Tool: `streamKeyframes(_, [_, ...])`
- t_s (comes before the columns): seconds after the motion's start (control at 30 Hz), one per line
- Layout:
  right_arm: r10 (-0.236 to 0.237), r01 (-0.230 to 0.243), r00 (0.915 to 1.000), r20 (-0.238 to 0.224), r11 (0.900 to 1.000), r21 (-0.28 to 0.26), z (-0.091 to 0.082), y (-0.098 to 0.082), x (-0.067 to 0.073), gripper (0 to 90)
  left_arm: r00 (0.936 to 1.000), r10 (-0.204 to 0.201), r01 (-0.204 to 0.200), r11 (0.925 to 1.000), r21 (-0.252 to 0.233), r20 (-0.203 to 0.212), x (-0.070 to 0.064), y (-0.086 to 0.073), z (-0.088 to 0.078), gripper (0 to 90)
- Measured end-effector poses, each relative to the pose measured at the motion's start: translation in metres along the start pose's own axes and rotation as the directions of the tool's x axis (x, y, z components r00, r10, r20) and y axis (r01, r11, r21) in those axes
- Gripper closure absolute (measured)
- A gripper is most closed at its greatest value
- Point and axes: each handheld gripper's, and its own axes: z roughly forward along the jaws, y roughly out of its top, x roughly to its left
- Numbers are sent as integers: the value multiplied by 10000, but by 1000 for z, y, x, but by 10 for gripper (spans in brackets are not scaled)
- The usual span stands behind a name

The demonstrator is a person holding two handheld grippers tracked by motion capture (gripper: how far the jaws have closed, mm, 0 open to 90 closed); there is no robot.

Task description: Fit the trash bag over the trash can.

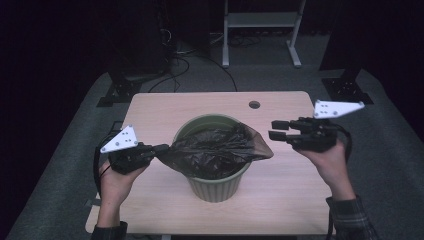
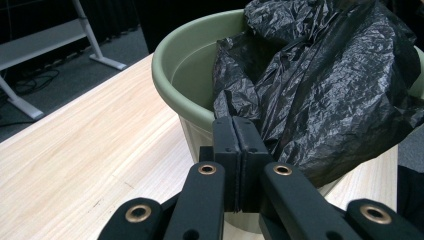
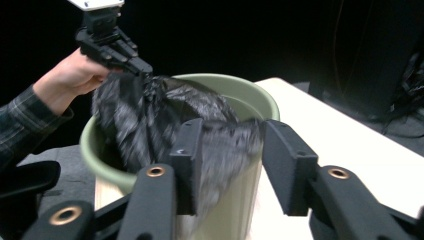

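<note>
Your left gripper (image 2: 234, 150) pinches the black bag (image 1: 215, 150) at the green bin (image 1: 215, 187); your right gripper (image 1: 276, 129) stands parted, empty; the far rim is not yet lined.

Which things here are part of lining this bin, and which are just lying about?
In the job:
- black bin bag
- green bin
- left gripper, shut on the bag's edge
- right gripper, open

Just about:
- white frame on the floor
- floor cables
</note>
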Motion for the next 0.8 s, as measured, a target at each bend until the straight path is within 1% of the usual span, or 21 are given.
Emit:
streamKeyframes(0.03, [33, -35, 9999, 139, 9999, 131, 9, 5, -3, 567, 10000, -2, 2, 10000, -9, 7, 0, 0, 0, 892])
streamKeyframes(0.1, [247, -247, 9997, 23, 9991, 346, 22, 9, -9, 533, 10000, 5, -4, 10000, -44, 13, 0, 0, 0, 892])
streamKeyframes(0.13, [408, -412, 9991, 85, 9977, 545, 29, 9, -13, 531, 10000, 5, -5, 10000, -68, 7, -1, 0, -1, 892])
streamKeyframes(0.17, [594, -601, 9982, 127, 9958, 698, 37, 8, -17, 511, 10000, 17, -16, 10000, -75, 12, -1, 1, -1, 892])
streamKeyframes(0.23, [911, -922, 9957, 160, 9914, 931, 47, 4, -23, 501, 10000, 44, -44, 9999, -137, 12, -2, 1, -3, 892])
streamKeyframes(0.3, [1175, -1182, 9930, 131, 9883, 959, 53, -1, -26, 492, 10000, 82, -82, 9998, -179, -1, -3, 1, -5, 892])
streamKeyframes(0.37, [1478, -1456, 9889, -126, 9833, 1091, 57, -4, -28, 506, 9999, 137, -137, 9997, -213, -13, -3, 2, -7, 892])
streamKeyframes(0.4, [1439, -1426, 9896, -27, 9825, 1198, 58, -6, -27, 567, 9999, 145, -146, 9997, -203, -16, -4, 2, -8, 892])
streamKeyframes(0.43, [1432, -1410, 9897, -61, 9803, 1380, 59, -7, -26, 658, 9999, 122, -122, 9996, -243, -14, -4, 3, -8, 892])
streamKeyframes(0.5, [1112, -1097, 9938, -26, 9835, 1437, 58, -8, -23, 839, 9999, 133, -133, 9995, -279, -4, -5, 3, -9, 892])
streamKeyframes(0.53, [955, -929, 9954, -105, 9847, 1477, 57, -8, -22, 899, 9999, 155, -155, 9995, -283, 1, -5, 3, -9, 892])
streamKeyframes(0.57, [861, -827, 9962, -166, 9856, 1474, 56, -8, -21, 900, 9999, 165, -165, 9995, -278, 4, -6, 3, -9, 892])
streamKeyframes(0.67, [720, -692, 9973, -154, 9880, 1382, 51, -9, -19, 900, 9998, 174, -174, 9995, -270, 26, -7, 3, -8, 893])
streamKeyframes(0.73, [752, -731, 9971, -134, 9902, 1189, 46, -9, -19, 900, 9999, 166, -165, 9994, -289, 37, -8, 3, -9, 892])
streamKeyframes(0.77, [797, -776, 9967, -151, 9913, 1061, 44, -9, -19, 806, 9999, 166, -165, 9994, -291, 33, -8, 3, -9, 892])
streamKeyframes(0.8, [990, -979, 9951, -83, 9913, 883, 42, -9, -20, 685, 9998, 179, -178, 9994, -289, 43, -8, 4, -9, 892])
